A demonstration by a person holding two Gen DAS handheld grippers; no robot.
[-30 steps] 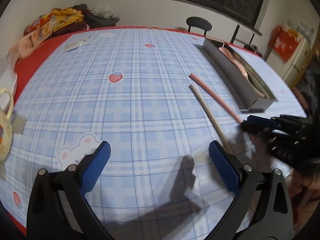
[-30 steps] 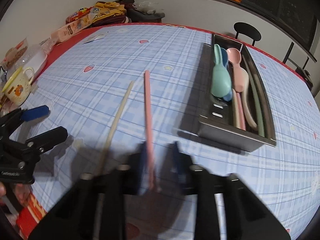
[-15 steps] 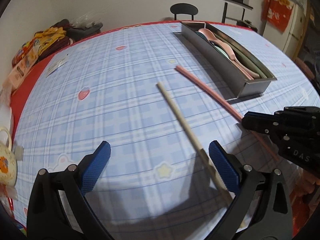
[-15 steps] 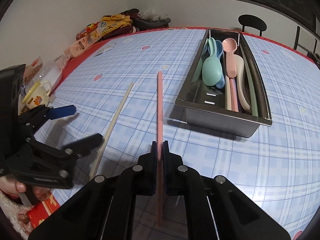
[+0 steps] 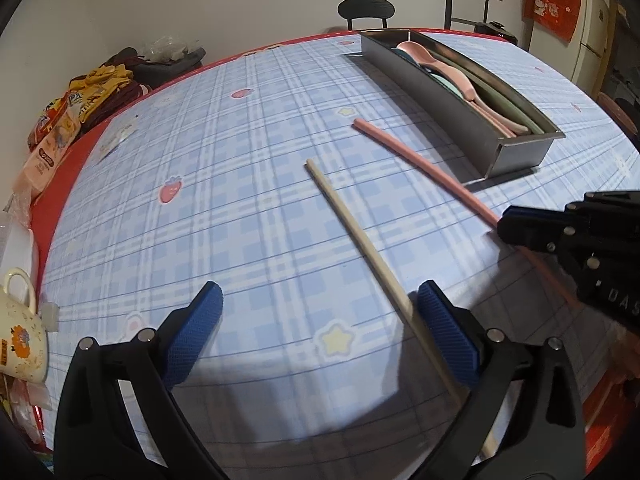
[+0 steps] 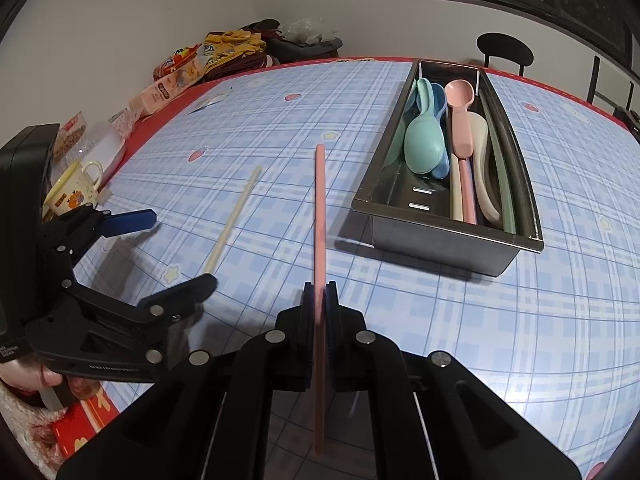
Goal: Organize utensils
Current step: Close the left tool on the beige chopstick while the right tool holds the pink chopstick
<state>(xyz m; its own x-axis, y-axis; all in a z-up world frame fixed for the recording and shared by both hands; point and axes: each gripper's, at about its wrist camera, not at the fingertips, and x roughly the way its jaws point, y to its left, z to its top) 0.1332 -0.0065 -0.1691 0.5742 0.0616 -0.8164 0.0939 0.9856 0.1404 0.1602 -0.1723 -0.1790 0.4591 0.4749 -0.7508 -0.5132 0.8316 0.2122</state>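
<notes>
A pink chopstick (image 6: 319,216) lies lengthwise on the blue checked tablecloth, and my right gripper (image 6: 319,294) is shut on its near part. From the left wrist view the same pink chopstick (image 5: 416,162) runs into the right gripper (image 5: 505,222). A cream chopstick (image 5: 352,230) lies beside it; its near end sits just inside the right pad of my left gripper (image 5: 318,306), which is open. The cream chopstick (image 6: 232,220) and the open left gripper (image 6: 176,252) also show in the right wrist view. A steel utensil tray (image 6: 440,242) holds spoons and chopsticks.
A yellow mug (image 6: 74,192) and a plastic tub stand at the table's left edge. Snack packets and dark cloth (image 5: 80,100) pile up at the far left corner. A black chair (image 5: 366,10) stands behind the table. The table edge (image 6: 86,416) is red.
The right gripper closed on the pink chopstick. The left gripper swung right so the cream chopstick now lies between its jaws; both have held still in the last half second.
</notes>
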